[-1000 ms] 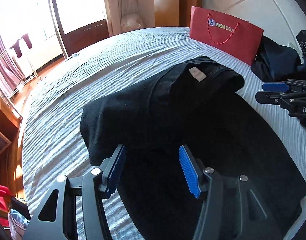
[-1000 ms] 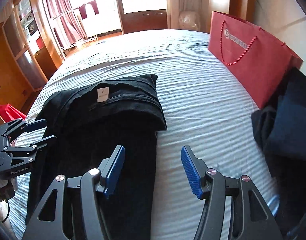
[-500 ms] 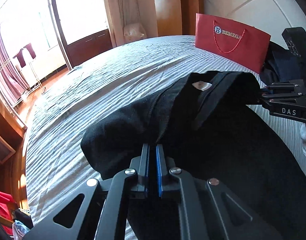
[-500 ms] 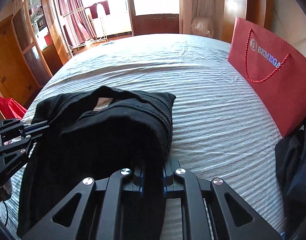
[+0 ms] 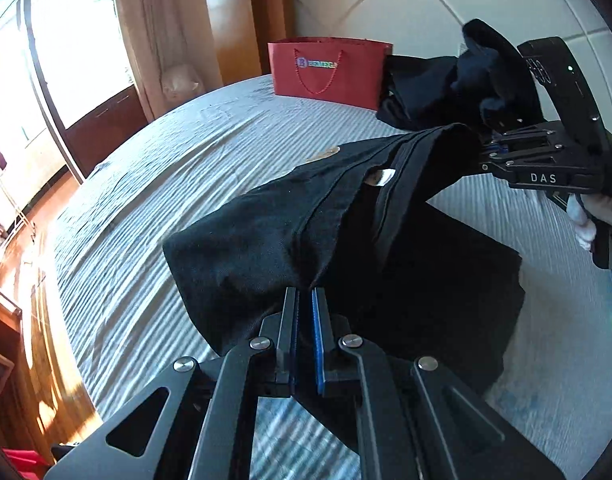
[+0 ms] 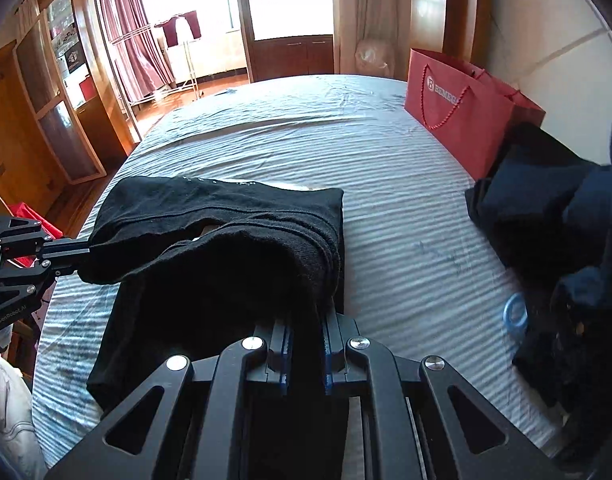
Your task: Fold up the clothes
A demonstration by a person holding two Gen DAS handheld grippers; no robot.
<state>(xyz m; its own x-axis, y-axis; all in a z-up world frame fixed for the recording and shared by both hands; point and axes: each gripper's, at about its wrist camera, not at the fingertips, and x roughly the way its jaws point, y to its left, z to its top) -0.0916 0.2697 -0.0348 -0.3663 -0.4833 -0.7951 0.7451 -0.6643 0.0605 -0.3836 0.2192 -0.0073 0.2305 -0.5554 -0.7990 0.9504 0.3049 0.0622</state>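
A black garment point(image 5: 290, 236) lies partly folded on the striped bed; its collar end with a small label point(image 5: 379, 178) is lifted off the sheet. My left gripper point(image 5: 304, 300) is shut on one side of the lifted edge. My right gripper point(image 6: 306, 320) is shut on the other side of the black garment point(image 6: 234, 264). In the left wrist view the right gripper point(image 5: 485, 148) holds the cloth at the far right. In the right wrist view the left gripper point(image 6: 84, 258) holds it at the far left. The garment's lower part rests on the bed.
The bed has a grey striped sheet point(image 6: 345, 152). A red paper bag point(image 6: 461, 120) stands at its far right edge. A heap of dark clothes point(image 6: 553, 216) lies to the right, with a blue ring point(image 6: 515, 314) beside it. A wooden floor and cabinets are to the left.
Both grippers, open a second ago, closed on the collar end of the garment and have raised it off the bed. The cloth now hangs stretched between them.
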